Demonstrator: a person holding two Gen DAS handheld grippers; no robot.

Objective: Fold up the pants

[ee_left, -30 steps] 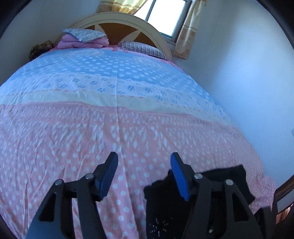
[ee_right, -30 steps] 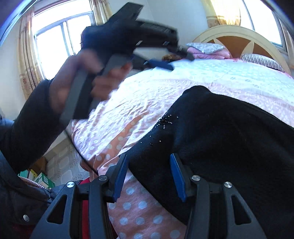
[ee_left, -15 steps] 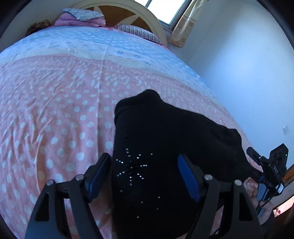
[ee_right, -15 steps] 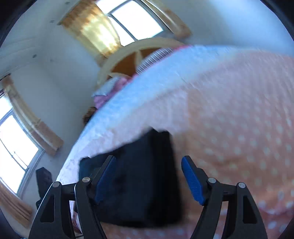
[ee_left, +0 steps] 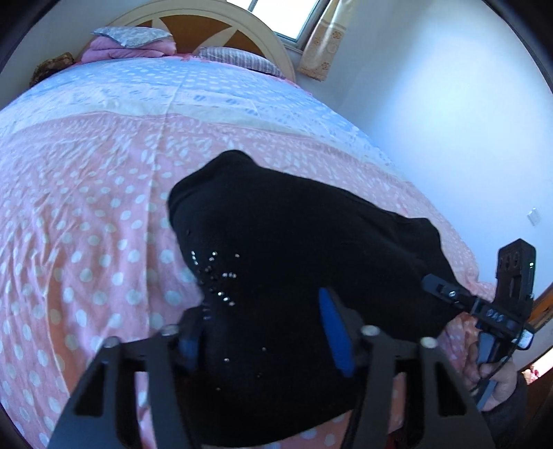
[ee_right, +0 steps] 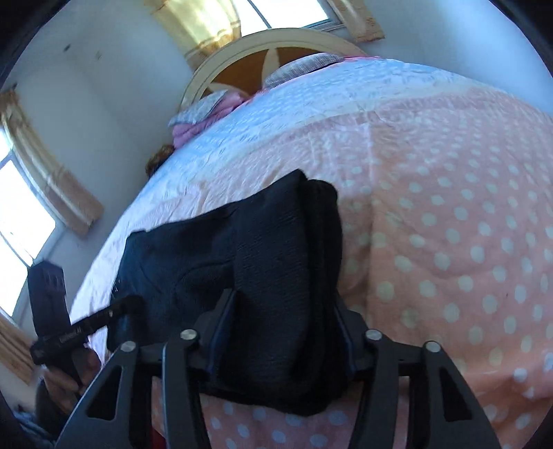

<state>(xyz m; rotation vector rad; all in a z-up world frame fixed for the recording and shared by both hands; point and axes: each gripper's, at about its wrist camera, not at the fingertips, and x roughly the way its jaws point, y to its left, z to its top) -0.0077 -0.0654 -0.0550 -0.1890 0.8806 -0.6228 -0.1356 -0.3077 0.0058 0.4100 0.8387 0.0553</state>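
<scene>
The black pants [ee_left: 311, 248] lie bunched on the pink polka-dot bedspread [ee_left: 86, 207] near the foot of the bed, a rhinestone pattern [ee_left: 214, 276] showing on one end. Our left hand-held gripper [ee_left: 266, 328] stands spread with that end between its blue pads, not pressed onto the cloth. Our right hand-held gripper [ee_right: 281, 328] is spread around the opposite end of the pants [ee_right: 269, 248]. At the headboard [ee_left: 214, 20] sit pillows [ee_left: 131, 36] under a curtained window.
</scene>
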